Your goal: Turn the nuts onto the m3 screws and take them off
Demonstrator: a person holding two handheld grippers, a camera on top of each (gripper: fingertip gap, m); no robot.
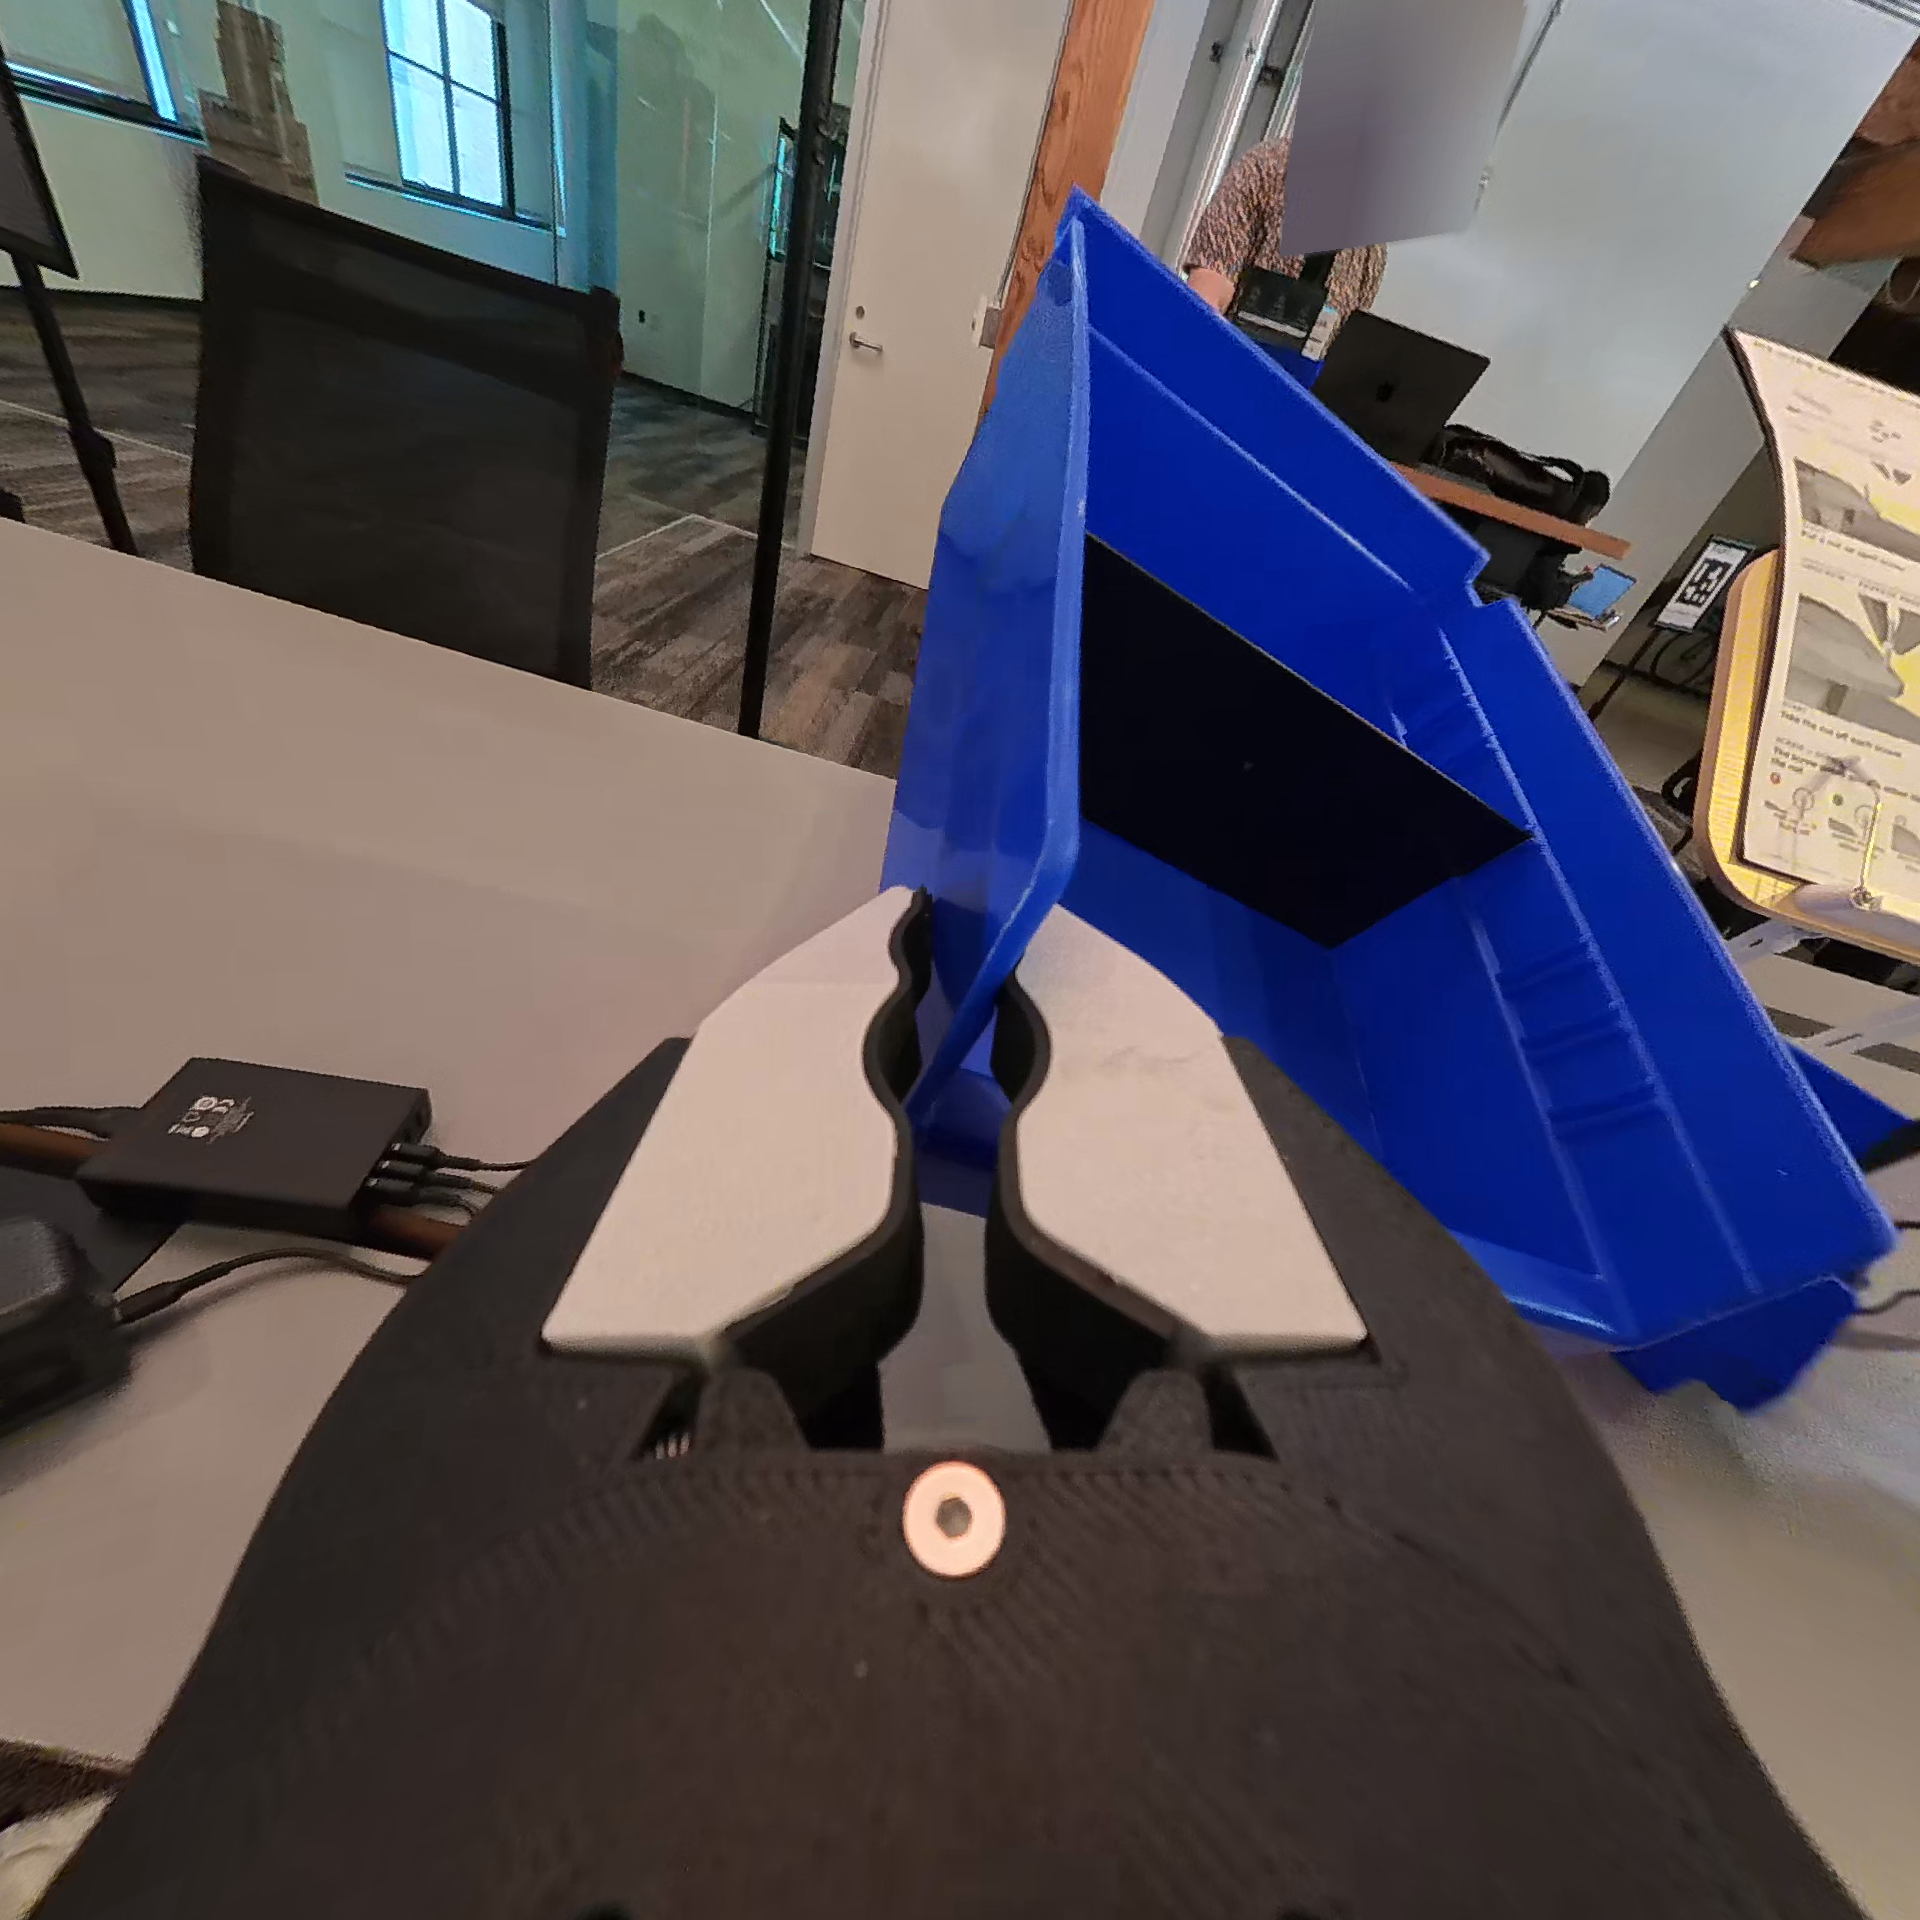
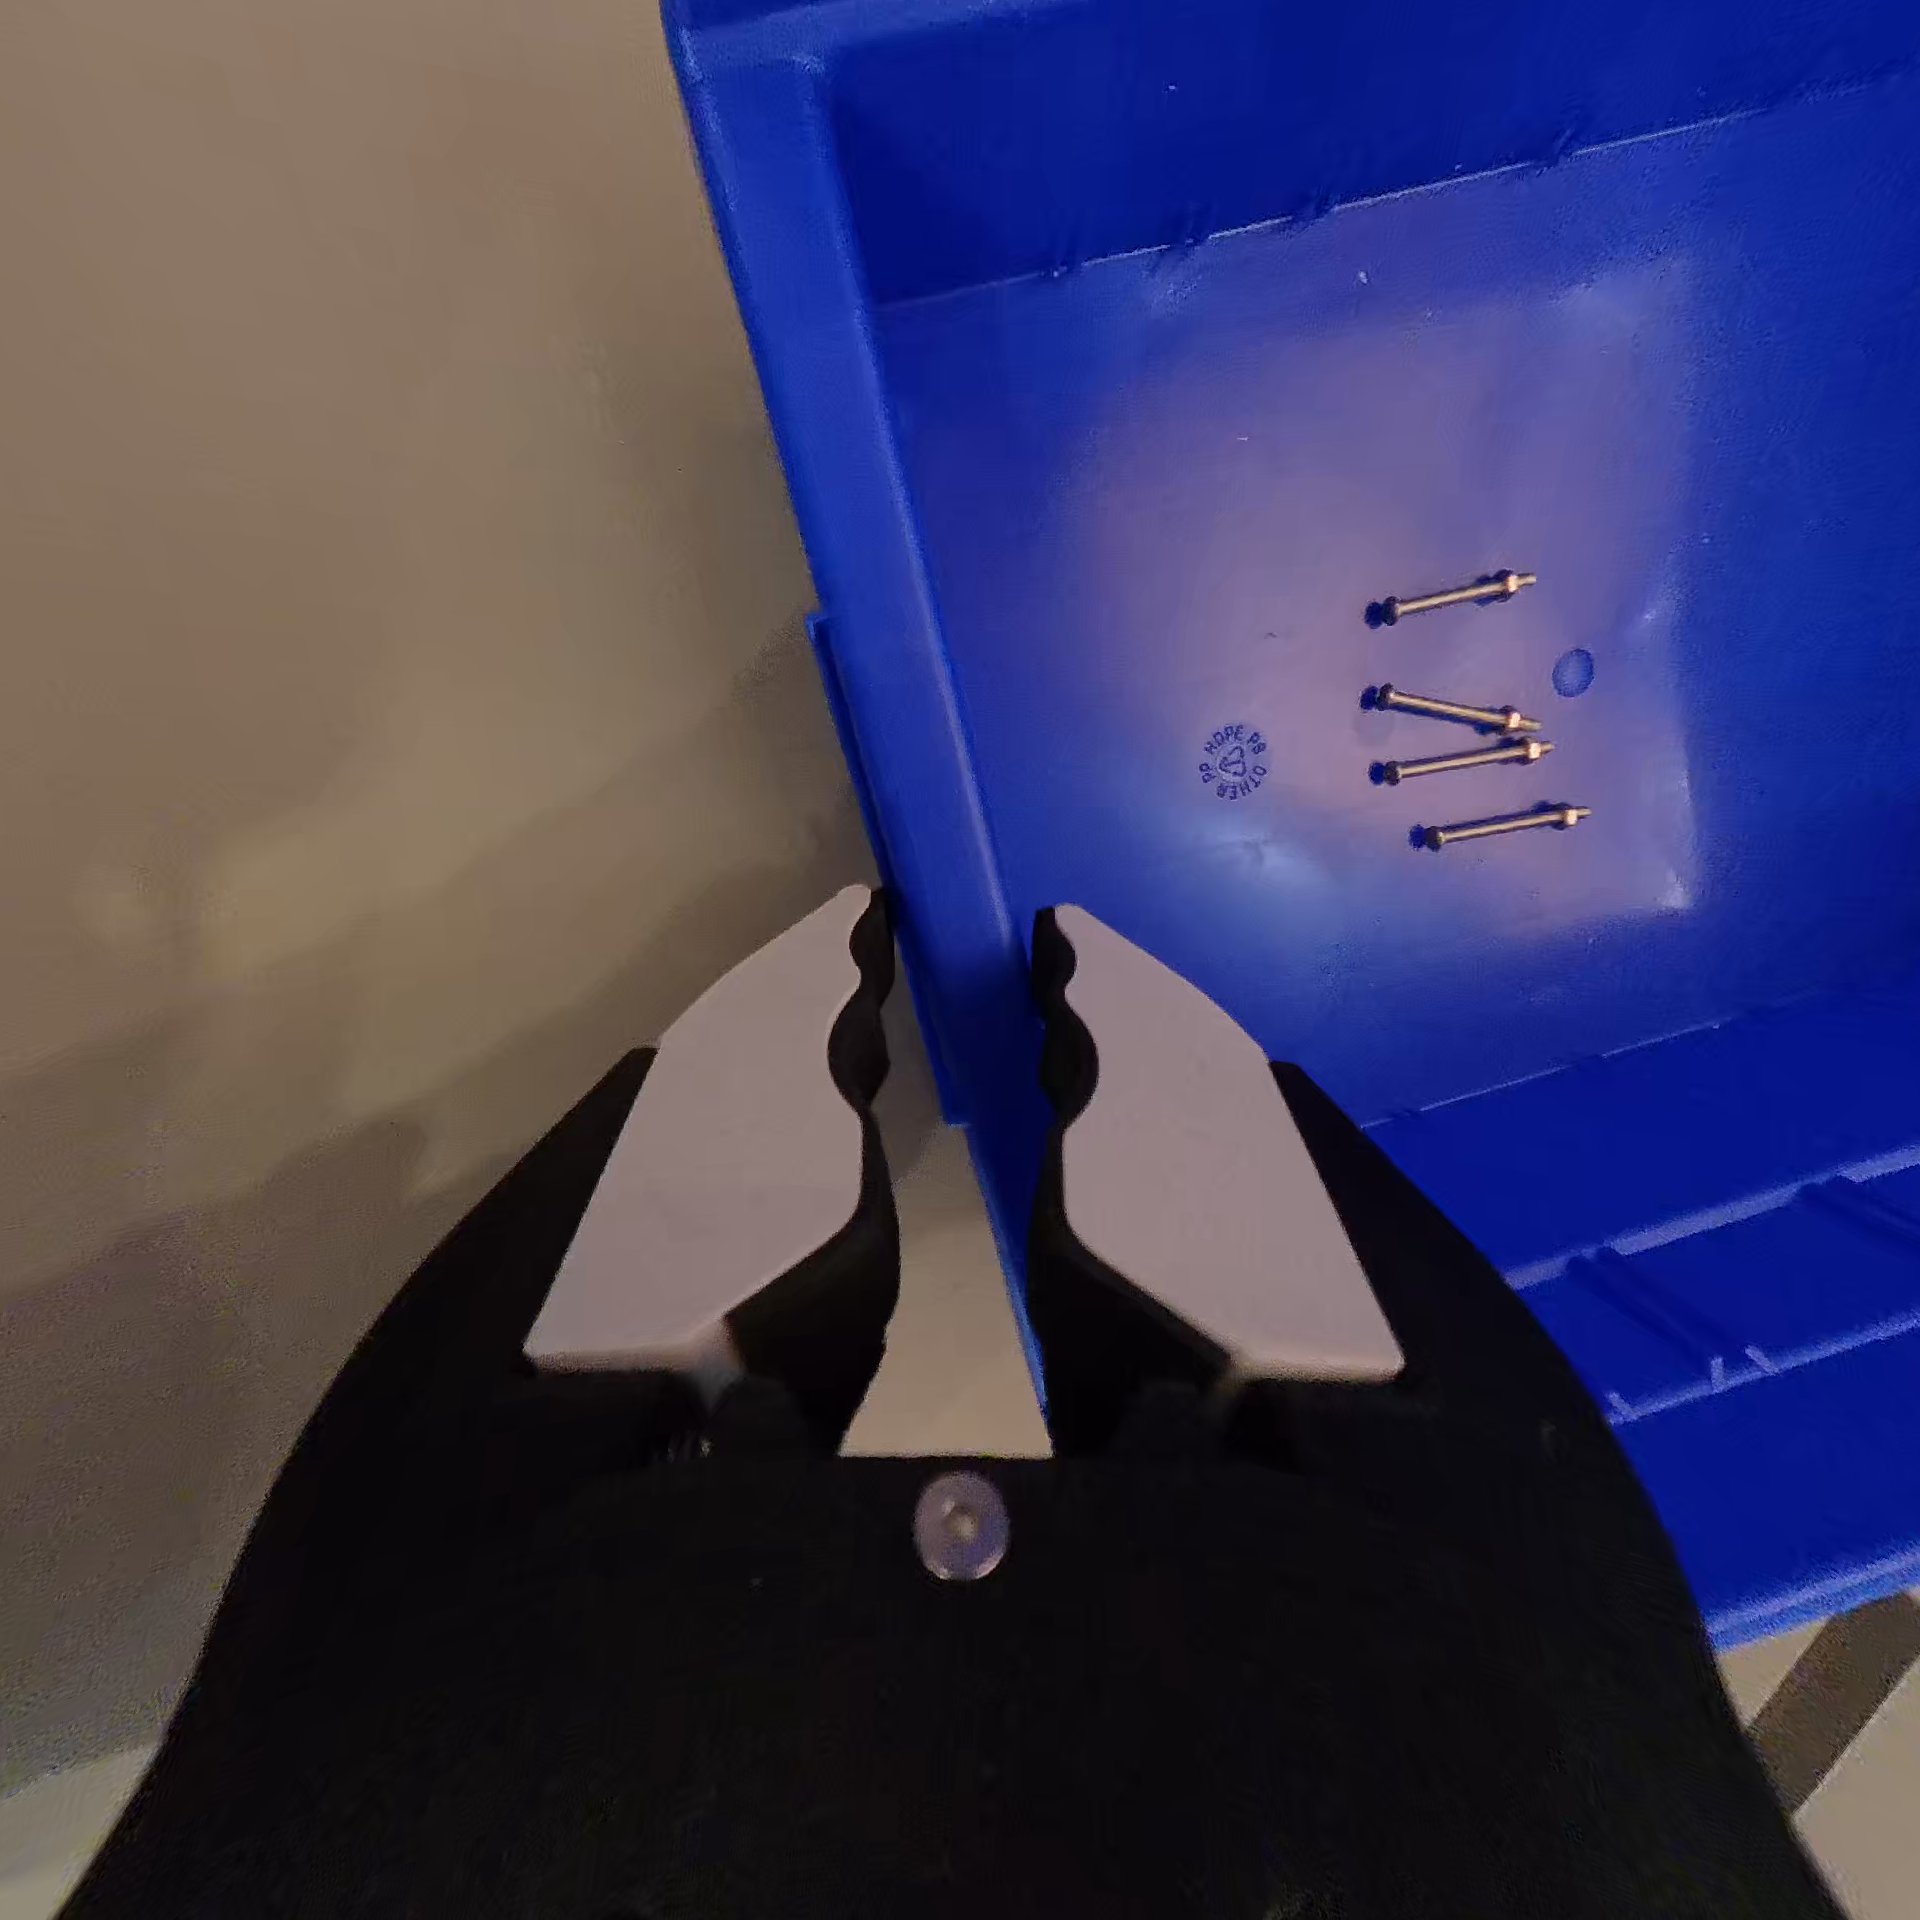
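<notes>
Tilting above the pale counter (image 1: 312, 831), the blue bin (image 1: 1299, 1039) hangs between us: our left claw (image 1: 961, 997) is clenched on one thin side wall, our right claw (image 2: 961, 966) clamped over the thicker rim of another wall, pads pressing both faces. We judge steady, matched wrists matter, so nothing slides. Only the right view shows four small bolts (image 2: 1470, 707) lying on the bin floor; only the left shows a dark divider (image 1: 1268, 758), a black charger hub (image 1: 260, 1143), and the office beyond.
</notes>
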